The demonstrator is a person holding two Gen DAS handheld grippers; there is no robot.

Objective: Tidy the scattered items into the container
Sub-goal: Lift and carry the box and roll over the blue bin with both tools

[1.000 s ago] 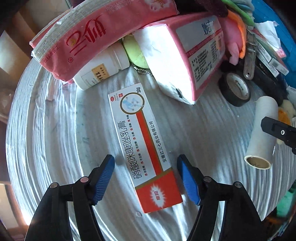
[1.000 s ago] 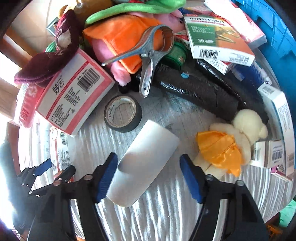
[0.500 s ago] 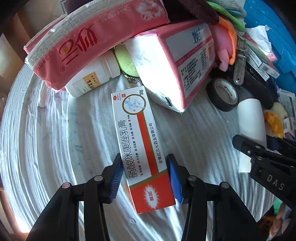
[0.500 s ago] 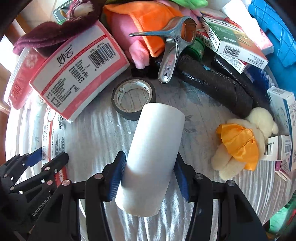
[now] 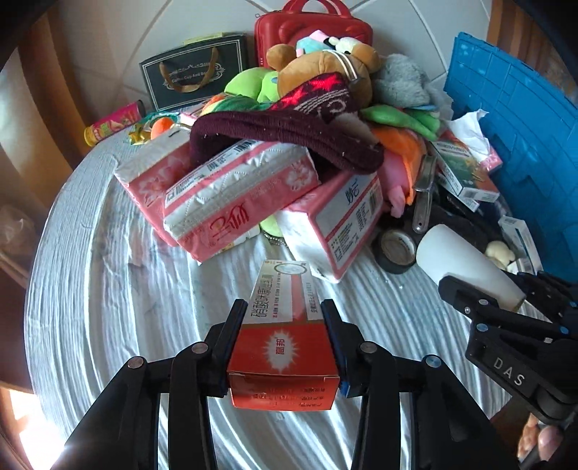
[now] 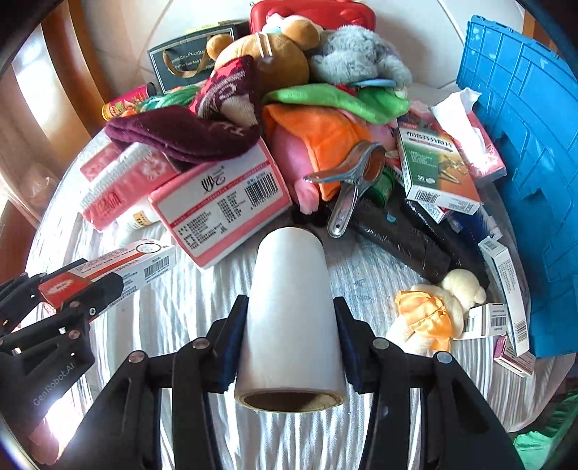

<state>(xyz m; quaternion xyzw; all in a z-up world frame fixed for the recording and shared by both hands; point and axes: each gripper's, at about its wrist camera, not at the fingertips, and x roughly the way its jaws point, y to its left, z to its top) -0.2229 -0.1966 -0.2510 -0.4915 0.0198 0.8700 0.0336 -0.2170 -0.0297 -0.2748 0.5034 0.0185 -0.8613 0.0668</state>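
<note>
My left gripper point(image 5: 283, 318) is shut on a white and orange ointment box point(image 5: 283, 325) and holds it lifted above the white cloth. The box also shows in the right wrist view point(image 6: 119, 264). My right gripper point(image 6: 290, 321) is shut on a white plastic roll point(image 6: 290, 311), also lifted; it shows in the left wrist view point(image 5: 466, 264) too. The blue crate point(image 6: 523, 144) stands at the right edge of the table point(image 5: 108, 307), also in the left wrist view point(image 5: 516, 123).
A pile fills the back of the table: pink tissue packs point(image 5: 234, 191), a maroon hat point(image 5: 289, 133), plush toys point(image 6: 289, 61), a metal clip point(image 6: 346, 188), black rolls point(image 6: 404, 238), medicine boxes point(image 6: 433, 170), black tape point(image 5: 395, 249), a small duck plush point(image 6: 433, 311). A red case point(image 5: 310, 32) stands behind.
Both grippers closed on their items and lifted them off the cloth. Both views tilted up, so the pile and the crate show from higher.
</note>
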